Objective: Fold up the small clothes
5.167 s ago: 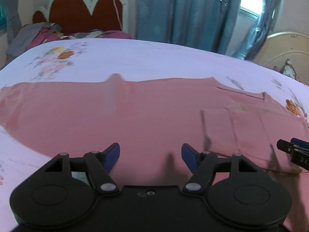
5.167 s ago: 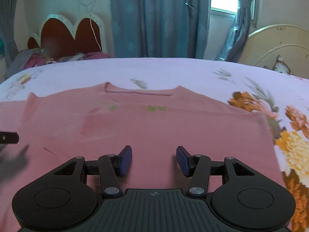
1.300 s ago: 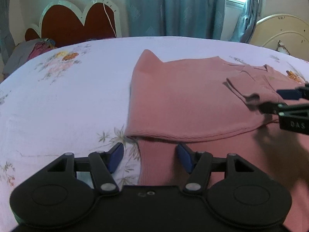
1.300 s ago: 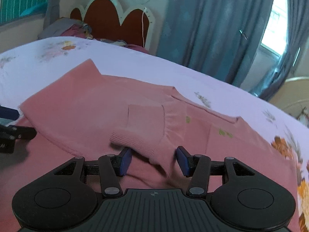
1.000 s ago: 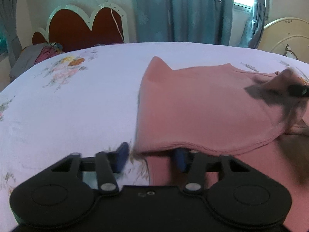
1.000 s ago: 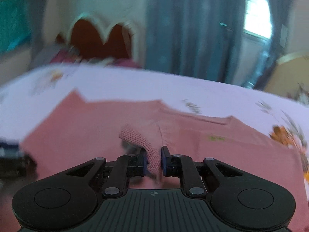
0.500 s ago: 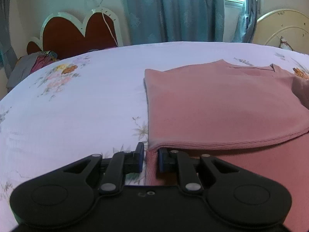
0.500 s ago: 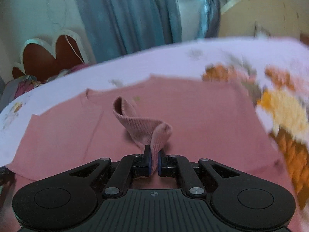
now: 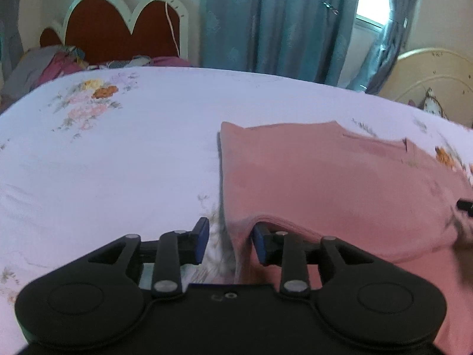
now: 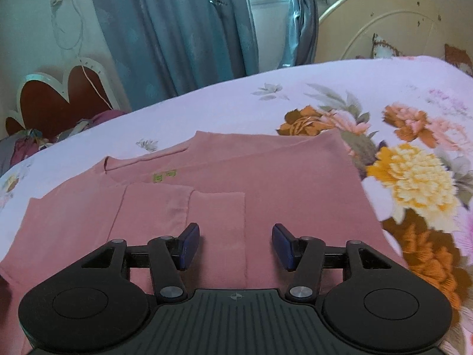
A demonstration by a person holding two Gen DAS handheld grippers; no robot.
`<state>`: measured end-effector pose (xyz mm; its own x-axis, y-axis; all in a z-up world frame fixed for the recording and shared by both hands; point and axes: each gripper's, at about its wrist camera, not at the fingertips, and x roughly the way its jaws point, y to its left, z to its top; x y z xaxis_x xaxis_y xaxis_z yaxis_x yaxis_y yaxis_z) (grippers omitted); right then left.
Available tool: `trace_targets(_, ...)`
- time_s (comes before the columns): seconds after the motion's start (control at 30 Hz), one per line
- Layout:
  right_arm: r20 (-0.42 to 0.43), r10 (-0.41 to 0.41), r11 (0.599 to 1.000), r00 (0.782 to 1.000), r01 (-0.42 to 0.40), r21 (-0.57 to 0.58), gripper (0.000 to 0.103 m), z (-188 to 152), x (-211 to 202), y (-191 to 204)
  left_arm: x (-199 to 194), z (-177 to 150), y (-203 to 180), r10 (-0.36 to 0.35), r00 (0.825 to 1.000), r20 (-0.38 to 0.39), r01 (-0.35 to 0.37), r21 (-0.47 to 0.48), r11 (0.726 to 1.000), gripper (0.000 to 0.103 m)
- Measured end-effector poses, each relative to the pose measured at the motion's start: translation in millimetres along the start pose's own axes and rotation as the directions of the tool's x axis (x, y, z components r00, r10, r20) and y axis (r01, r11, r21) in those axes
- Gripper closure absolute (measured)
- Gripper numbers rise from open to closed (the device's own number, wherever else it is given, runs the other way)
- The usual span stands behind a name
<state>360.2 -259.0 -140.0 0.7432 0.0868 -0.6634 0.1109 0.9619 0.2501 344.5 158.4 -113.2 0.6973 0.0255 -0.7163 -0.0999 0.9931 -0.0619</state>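
A pink knit sweater (image 9: 340, 177) lies on the bed with its left side folded over the body. My left gripper (image 9: 230, 244) is open at the near left corner of the fold; the cloth edge lies between its blue pads, not pinched. In the right wrist view the sweater (image 10: 280, 183) lies flat, with a folded sleeve and its ribbed cuff (image 10: 218, 216) laid across the body. My right gripper (image 10: 235, 245) is open and empty just above that cuff. A tip of the right gripper (image 9: 465, 205) shows at the left wrist view's right edge.
The bed has a white floral sheet (image 9: 118, 162) with large orange and yellow flowers (image 10: 414, 183) to the right of the sweater. A red headboard (image 9: 118, 32) with piled clothes (image 9: 53, 65), blue curtains (image 10: 183, 29) and a cream bed end (image 10: 384, 20) stand behind.
Both grippers were shut on the sweater half a second ago and have opened. The right one laid the sleeve cuff flat on the body; the left one let go of the folded edge.
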Motion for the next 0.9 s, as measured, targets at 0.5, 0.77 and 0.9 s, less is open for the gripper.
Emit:
trace_targets(0.5,-0.029,0.018,0.998,0.999,-0.019,-0.055,0.093,0.7,17.4,12.2,-12.8,6.9,45.1,0.094,0.996,0.007,-0.094,-0.077,0.993,0.046)
trace_targets(0.77,0.011,-0.013,1.000,1.000,0.013,-0.001,0.052,10.3,18.7,2.9,55.1,46.5,2.9,-0.020,1.000,-0.007,0.020,-0.053,0.998,0.040)
trace_targets(0.9,-0.003,-0.010,1.000,1.000,0.010,-0.013,0.046,14.6,27.4,5.5,88.1,54.6,-1.1,-0.003,1.000,-0.025,0.002,-0.067,0.998,0.041)
